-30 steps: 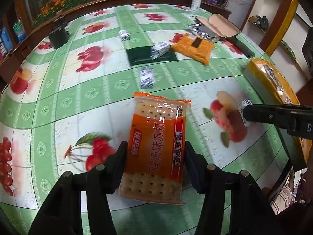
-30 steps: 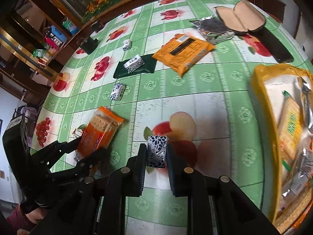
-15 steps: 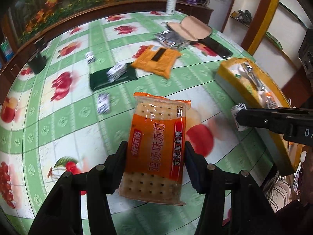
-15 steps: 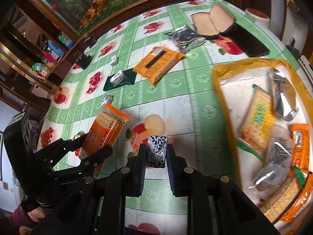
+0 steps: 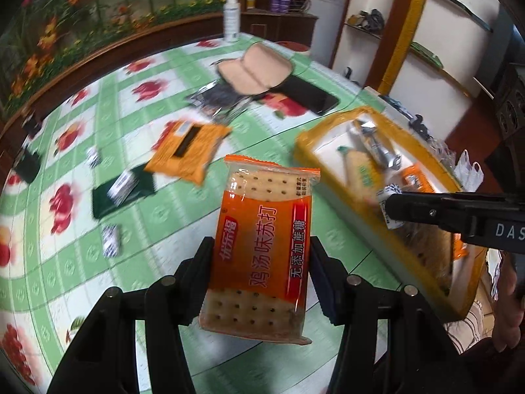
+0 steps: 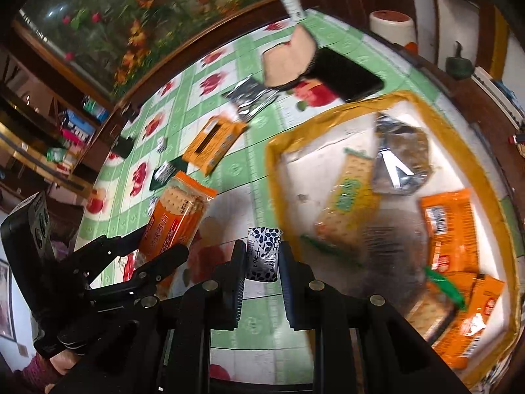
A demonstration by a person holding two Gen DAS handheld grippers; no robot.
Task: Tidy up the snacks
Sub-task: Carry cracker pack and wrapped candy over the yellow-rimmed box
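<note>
My left gripper [image 5: 261, 259] is shut on an orange cracker packet [image 5: 262, 246], held upright above the green tablecloth; the same packet [image 6: 175, 211] shows at the left of the right wrist view. My right gripper [image 6: 262, 259] is shut on a small black-and-white patterned snack packet [image 6: 263, 257], just left of the yellow-rimmed box [image 6: 272, 164]. That box [image 5: 305, 138] holds several snacks, among them a green cracker pack [image 6: 347, 203] and orange packs [image 6: 449, 229]. The right gripper's finger [image 5: 436, 213] crosses over the box in the left wrist view.
On the table lie an orange pouch [image 5: 187, 151], a dark green packet [image 5: 123, 192], small patterned packets [image 5: 111, 244], a silver wrapper [image 5: 216, 100], an open tan case [image 5: 254, 74], a black phone [image 5: 308, 95] and a white bottle [image 5: 232, 21]. Shelves stand at the right.
Both grippers have carried their packets to the right, toward the yellow-rimmed box, which now fills much more of both views. Both grips are unchanged.
</note>
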